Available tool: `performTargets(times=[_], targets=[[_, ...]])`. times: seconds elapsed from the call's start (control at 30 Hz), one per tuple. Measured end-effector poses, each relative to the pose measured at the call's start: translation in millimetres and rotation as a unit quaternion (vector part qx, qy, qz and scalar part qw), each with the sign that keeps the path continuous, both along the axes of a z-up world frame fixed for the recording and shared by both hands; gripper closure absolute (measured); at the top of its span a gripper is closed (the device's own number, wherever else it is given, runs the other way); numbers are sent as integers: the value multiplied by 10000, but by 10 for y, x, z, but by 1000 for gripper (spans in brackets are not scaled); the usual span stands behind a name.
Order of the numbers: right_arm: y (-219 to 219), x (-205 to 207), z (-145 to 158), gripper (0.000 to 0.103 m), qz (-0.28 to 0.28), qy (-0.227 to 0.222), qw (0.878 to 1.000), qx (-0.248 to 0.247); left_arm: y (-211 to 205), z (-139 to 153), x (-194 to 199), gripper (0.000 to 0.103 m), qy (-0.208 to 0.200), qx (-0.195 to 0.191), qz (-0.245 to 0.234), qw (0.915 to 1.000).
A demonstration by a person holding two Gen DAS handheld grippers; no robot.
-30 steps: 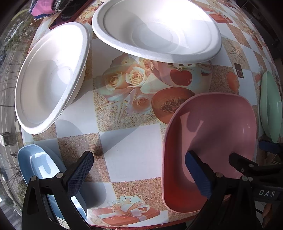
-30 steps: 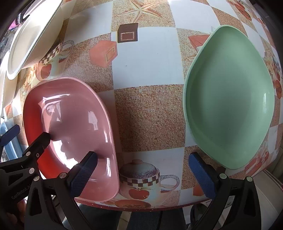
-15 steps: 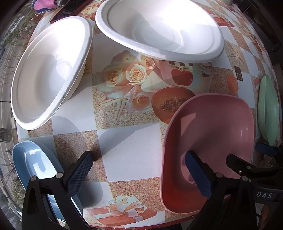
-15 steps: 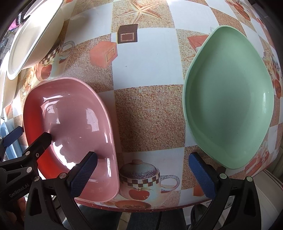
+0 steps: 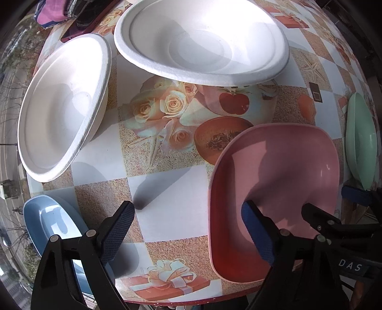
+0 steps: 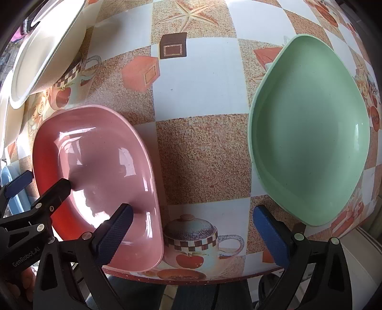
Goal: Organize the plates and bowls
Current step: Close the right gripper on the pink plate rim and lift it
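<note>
A pink plate (image 5: 281,181) lies near the table's front edge; it also shows in the right wrist view (image 6: 100,171). A green plate (image 6: 310,133) lies to its right and shows at the far right of the left wrist view (image 5: 360,140). A blue plate (image 5: 50,221) sits at the front left. Two white paper bowls (image 5: 59,107) (image 5: 203,38) stand at the back. My left gripper (image 5: 188,231) is open and empty, its right finger over the pink plate's near part. My right gripper (image 6: 191,229) is open and empty between the pink and green plates.
The round table (image 6: 203,147) carries a patterned checkered cloth. Its front edge runs just below both grippers. Dark and pink items (image 5: 71,12) lie at the far back left. One white bowl shows at the top left of the right wrist view (image 6: 43,47).
The left wrist view has shifted slightly, so the blue plate and white bowls sit a little differently in frame. The right gripper and the plates have not moved.
</note>
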State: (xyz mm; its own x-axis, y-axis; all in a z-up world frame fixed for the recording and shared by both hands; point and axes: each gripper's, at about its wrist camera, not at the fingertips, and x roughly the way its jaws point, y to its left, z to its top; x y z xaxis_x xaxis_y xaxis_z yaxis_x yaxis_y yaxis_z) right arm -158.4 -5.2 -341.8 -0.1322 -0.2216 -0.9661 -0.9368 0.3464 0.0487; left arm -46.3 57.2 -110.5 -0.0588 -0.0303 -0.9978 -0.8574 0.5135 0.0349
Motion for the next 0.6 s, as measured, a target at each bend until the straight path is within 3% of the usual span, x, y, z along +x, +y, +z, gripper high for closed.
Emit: performTargets(times=[0.2,0.23,0.27,0.33,0.6], targets=[[64,-133,177,38,320,-5,9994,144,-58,69,155,54,-231,-143,-154,9995],[74,-152,211,50,345,24,9992,189,-69,74,180,57,-247,-150,-214,9994],[93,-180,245,68,370,77,9990,228,-83,78,207,66,-263,-172,-275,9991],[106,-211,269,82,357,246,9988,220,-121,73,269,71,-203,-154,-397,9989],[122,-246,319,86,317,481,9983,70,-322,79,172,71,-84,-164,-666,9976]])
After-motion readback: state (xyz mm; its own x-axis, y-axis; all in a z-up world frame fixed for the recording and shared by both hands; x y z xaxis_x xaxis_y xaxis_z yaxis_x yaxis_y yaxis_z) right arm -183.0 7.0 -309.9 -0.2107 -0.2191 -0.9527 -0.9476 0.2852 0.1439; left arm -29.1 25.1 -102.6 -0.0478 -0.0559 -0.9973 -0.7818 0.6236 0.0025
